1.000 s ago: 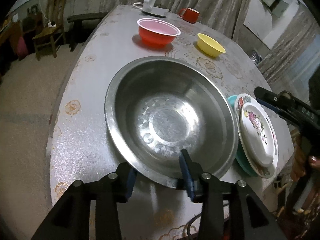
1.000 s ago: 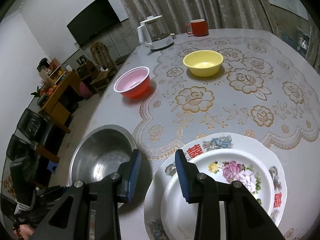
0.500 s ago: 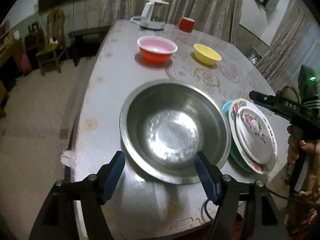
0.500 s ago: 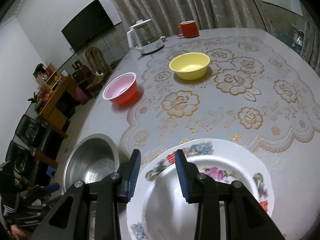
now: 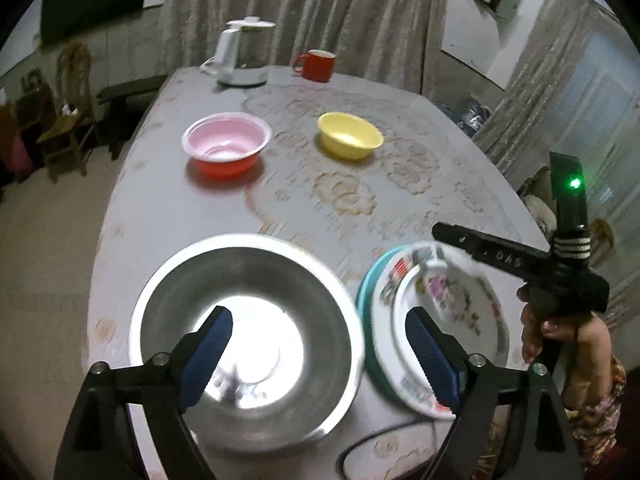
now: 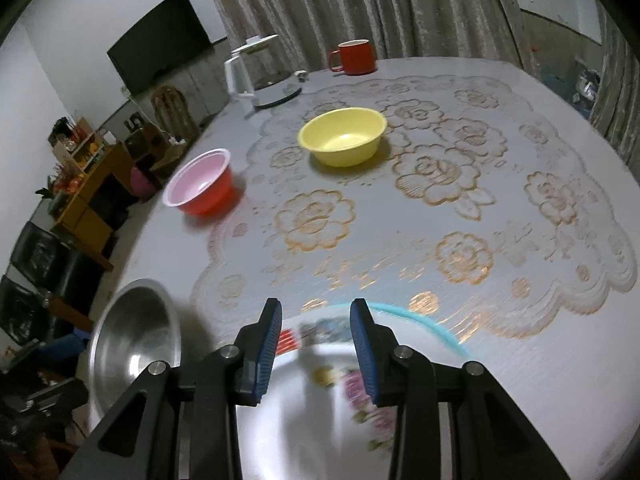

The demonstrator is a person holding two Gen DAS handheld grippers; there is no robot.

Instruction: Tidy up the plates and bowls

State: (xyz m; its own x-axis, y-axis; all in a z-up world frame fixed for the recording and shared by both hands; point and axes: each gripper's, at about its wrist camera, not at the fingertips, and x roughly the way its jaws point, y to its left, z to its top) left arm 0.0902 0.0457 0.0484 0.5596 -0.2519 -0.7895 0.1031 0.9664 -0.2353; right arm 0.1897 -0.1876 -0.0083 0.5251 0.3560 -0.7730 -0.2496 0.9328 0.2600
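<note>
The left gripper (image 5: 316, 354), jaws opening and empty above the steel bowl (image 5: 246, 344) at lower centre, should reach squarely for the pink bowl (image 5: 226, 148) at upper left, while the right gripper (image 6: 316, 346) hovers part-open, empty, over the floral plates (image 6: 320, 412).

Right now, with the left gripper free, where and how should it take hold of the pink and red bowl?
Grip the pink and red bowl by its thin rim, one finger inside and one outside, coming from the near side above the steel bowl. It stands upright and apart from the yellow bowl, so the near rim looks clear. The left gripper is opening with nothing between its jaws.
</note>
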